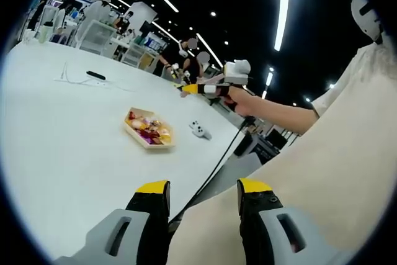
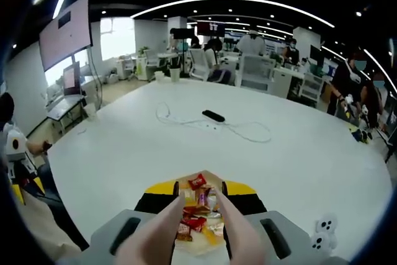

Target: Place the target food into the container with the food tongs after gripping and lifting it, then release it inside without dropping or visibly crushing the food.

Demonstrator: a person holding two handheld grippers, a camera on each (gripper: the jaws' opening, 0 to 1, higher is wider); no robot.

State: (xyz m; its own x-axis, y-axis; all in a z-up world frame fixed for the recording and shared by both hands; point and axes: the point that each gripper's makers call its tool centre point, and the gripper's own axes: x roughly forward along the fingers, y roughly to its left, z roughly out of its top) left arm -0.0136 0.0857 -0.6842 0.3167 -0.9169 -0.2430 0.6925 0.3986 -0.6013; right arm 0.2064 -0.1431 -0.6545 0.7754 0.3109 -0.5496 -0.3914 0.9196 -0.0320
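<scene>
Two tongs rise between the right gripper jaws, apparently clamped, tips over the tray of sweets just ahead; left gripper jaws gape, tray well ahead.

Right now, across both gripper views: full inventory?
table: 1, white, round, under everything
tray: 1, pale wood, mid-table
wrapped sweets: many, red, yellow and purple, in the tray
remote-like device: 1, black, far side of table
cable: 1, white, looped beside the device
controller: 1, white, right of the tray
background people: several, at far desks
tongs: 1, beige, between the right jaws, over the tray
right gripper: 1, yellow-tipped
left gripper: 1, yellow-tipped, jaws apart, empty
</scene>
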